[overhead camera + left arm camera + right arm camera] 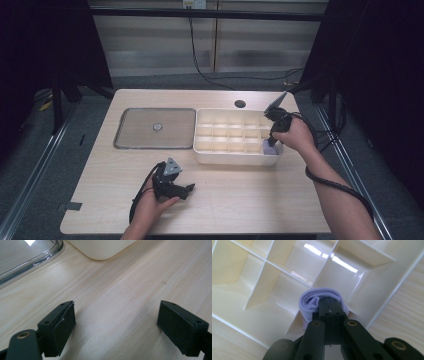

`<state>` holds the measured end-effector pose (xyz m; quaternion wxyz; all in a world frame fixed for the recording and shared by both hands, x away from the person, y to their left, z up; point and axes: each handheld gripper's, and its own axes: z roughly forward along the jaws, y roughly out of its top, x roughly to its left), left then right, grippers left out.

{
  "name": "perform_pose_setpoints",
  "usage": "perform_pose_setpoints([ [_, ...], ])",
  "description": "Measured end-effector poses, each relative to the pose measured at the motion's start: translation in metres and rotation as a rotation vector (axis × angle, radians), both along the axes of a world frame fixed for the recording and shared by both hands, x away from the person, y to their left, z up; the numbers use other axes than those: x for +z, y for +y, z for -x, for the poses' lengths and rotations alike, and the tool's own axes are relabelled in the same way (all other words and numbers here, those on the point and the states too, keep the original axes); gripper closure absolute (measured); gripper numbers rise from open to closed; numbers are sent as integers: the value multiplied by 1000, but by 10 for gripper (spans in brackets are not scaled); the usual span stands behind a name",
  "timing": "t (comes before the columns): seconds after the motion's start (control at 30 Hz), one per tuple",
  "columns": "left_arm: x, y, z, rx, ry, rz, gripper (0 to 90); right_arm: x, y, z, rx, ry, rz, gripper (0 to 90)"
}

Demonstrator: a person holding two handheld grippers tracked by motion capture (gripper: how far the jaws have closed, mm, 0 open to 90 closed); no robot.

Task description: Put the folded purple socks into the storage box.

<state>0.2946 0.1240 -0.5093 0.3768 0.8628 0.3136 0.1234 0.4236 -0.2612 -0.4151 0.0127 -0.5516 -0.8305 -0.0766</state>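
At the near right corner compartment of the white divided tray, we see our right tool clamped on a rolled lilac cloth; our left tool rests wide apart on the tabletop.

The left hand-held gripper sits low at the lower centre-left of the high view, jaws spread wide. The right hand-held gripper, at centre right, points steeply down, jaws pressed together, forearm entering from the lower right.

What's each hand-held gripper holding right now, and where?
Right hand-held gripper pinches the rolled pale lilac cloth at its top middle fold; left hand-held gripper holds nothing.
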Motion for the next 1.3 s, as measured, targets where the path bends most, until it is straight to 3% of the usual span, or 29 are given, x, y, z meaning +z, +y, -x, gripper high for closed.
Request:
perform_pose_setpoints([
  [0.4, 1, 0, 0, -6, 0, -14, 144, -31, 1, 11, 16, 33, 41, 900],
  [0.57, 1, 0, 0, -6, 0, -15, 145, -30, 2, 13, 24, 18, 52, 900],
  [0.7, 0, 0, 0, -6, -1, -12, 144, -24, -1, 14, 29, 9, 41, 844],
  [0.77, 1, 0, 0, -5, 0, -13, 145, -18, 0, 16, 60, -6, 62, 783],
  [0.87, 0, -1, 0, 2, -1, -4, 144, -7, 0, 17, 82, -10, 76, 767],
  [1.3, 0, 0, 0, 1, -1, -4, 145, 22, 5, 20, 129, -58, 12, 600],
])
